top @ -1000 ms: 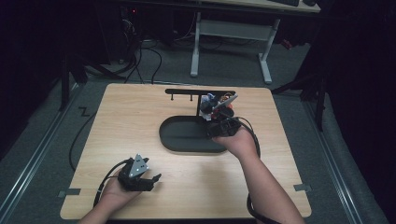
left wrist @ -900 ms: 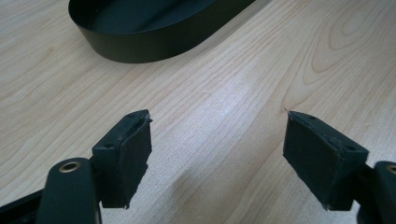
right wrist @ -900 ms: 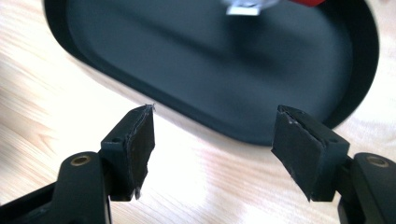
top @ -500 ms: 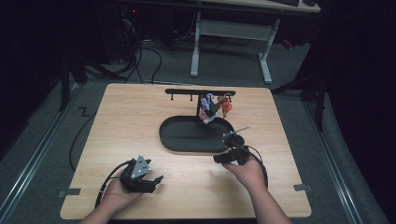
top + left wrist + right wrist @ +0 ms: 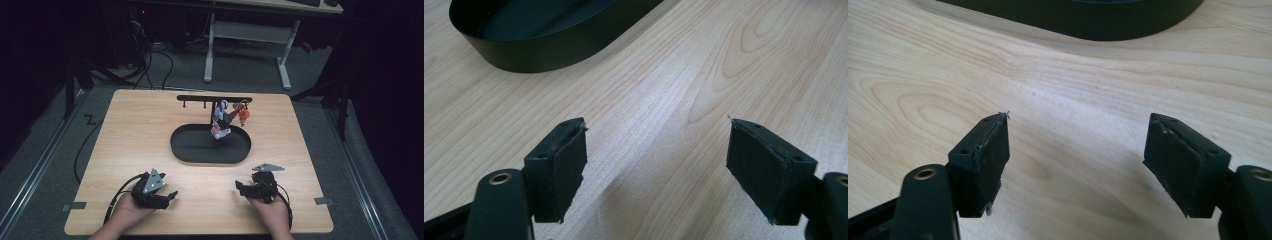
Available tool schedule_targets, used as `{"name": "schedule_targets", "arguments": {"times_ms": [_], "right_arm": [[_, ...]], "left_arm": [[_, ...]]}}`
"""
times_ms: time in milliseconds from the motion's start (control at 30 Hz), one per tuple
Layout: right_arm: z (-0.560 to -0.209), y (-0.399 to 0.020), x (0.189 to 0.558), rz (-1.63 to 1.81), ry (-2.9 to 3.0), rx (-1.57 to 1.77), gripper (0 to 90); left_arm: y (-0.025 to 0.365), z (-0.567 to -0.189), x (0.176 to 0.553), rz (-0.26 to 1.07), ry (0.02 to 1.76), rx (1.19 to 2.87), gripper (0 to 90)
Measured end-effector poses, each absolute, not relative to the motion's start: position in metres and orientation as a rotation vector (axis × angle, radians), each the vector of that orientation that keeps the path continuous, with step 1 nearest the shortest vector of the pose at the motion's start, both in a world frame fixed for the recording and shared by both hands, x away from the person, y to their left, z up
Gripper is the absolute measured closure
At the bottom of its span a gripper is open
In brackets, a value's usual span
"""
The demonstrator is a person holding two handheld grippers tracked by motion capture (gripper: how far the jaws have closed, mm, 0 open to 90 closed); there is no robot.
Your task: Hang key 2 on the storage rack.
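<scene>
At seven o'clock on the desk, the left hand-held gripper is being rested low, its jaws being kept wide with nothing between them; in the left gripper view only bare wood is being framed between the pads. At the centre, a black oval tray is being carried by the desk, and from it a stand is rising, its bar lying at twelve o'clock. Toward the bar's right end, at about one o'clock from the tray's centre, a cluster of charms is being hung, just above the tray. The charms are being judged light, small and loosely dangling, likely to swing when touched; the hard figures would be gripped poorly, so hold is best taken on the loops or cords just under the hooks, gently. At five o'clock, the right hand-held gripper is being held near the desk, well apart from the charms; its jaws have just been opening and are standing wide, empty, with only wood between its pads.
</scene>
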State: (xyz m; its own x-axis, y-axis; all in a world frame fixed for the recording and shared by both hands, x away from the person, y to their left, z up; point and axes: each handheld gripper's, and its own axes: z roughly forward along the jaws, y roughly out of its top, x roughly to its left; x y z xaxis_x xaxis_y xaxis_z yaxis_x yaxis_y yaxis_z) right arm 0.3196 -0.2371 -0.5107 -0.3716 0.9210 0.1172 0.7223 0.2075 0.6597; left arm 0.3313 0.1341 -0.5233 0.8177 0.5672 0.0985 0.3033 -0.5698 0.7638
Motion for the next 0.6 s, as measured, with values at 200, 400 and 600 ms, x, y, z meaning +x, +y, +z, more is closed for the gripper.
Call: {"name": "schedule_targets", "arguments": {"times_ms": [200,400,600], "right_arm": [[-0.513,-0.249,0.291,1.074,2.081,1.527,20.6],[-0.516,-0.245,0.291,1.057,2.053,1.467,20.2],[-0.518,-0.244,0.292,1.054,2.052,1.46,19.8]], "left_arm": [[0.136,-0.521,0.333,0.416,0.663,2.175,24.5],[0.133,-0.522,0.332,0.426,0.673,2.177,24.3],[0.133,-0.521,0.33,0.426,0.654,2.187,23.6]]}}
